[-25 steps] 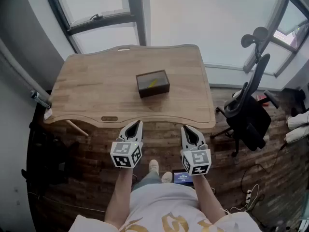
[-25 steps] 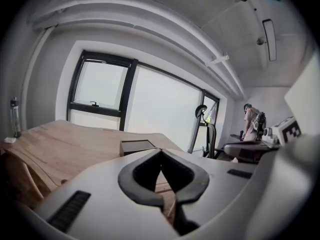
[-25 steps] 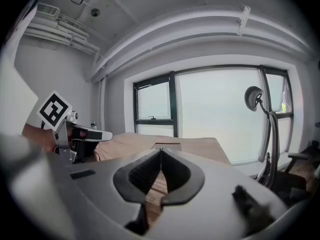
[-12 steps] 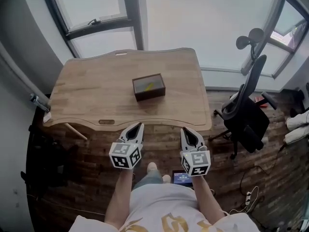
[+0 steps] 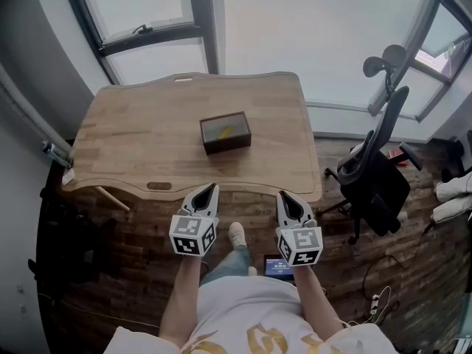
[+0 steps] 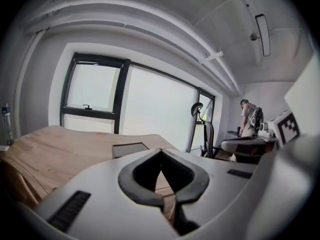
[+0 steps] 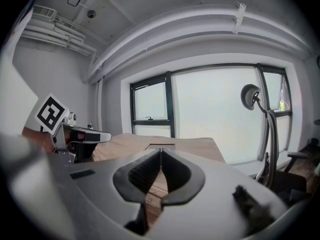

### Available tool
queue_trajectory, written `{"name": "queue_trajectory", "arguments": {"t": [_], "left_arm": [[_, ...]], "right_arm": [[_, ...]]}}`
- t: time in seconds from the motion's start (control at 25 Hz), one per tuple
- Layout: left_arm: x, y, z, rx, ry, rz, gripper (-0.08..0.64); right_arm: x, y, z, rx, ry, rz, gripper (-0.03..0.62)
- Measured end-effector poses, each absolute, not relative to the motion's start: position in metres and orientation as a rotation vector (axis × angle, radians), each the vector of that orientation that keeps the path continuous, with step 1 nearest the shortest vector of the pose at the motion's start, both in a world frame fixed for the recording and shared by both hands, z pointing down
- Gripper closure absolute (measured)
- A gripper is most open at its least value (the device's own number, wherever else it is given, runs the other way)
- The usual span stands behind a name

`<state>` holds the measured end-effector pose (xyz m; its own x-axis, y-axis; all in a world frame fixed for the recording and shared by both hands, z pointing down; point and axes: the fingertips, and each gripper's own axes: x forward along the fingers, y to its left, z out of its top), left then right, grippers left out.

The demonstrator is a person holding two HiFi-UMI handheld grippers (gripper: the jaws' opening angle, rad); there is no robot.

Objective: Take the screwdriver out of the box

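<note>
Left gripper (image 5: 211,187) and right gripper (image 5: 282,195): closed, empty
Box (image 5: 227,145) on the table (image 5: 133,142) holds something yellow, probably the screwdriver (image 5: 224,130).

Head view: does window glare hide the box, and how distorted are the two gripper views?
Head view: the windows are blown out white, yet the box on the table is evenly lit, with a small yellow object visible inside. Left gripper view: strong fisheye, black corners, curved ceiling lines. Right gripper view: the same bending, with the window overexposed.
</note>
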<state>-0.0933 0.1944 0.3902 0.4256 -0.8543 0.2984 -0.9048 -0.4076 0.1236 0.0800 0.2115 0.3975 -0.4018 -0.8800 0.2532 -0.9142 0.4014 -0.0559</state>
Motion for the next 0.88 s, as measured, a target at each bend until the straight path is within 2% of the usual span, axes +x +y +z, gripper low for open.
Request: {"name": "queue_trajectory", "arguments": {"t": [0.4,0.88], "left_arm": [[-0.114,0.116,0.392,2.343,-1.54,0.046,0.548],[-0.096,-0.014,0.412,2.396,-1.449,0.191,0.547]], "right_arm": [[0.066,0.132,0.415,1.543,-2.446,0.265,0.558],[0.063,0.015,0.429,1.547,-2.366,0.296,0.558]]}}
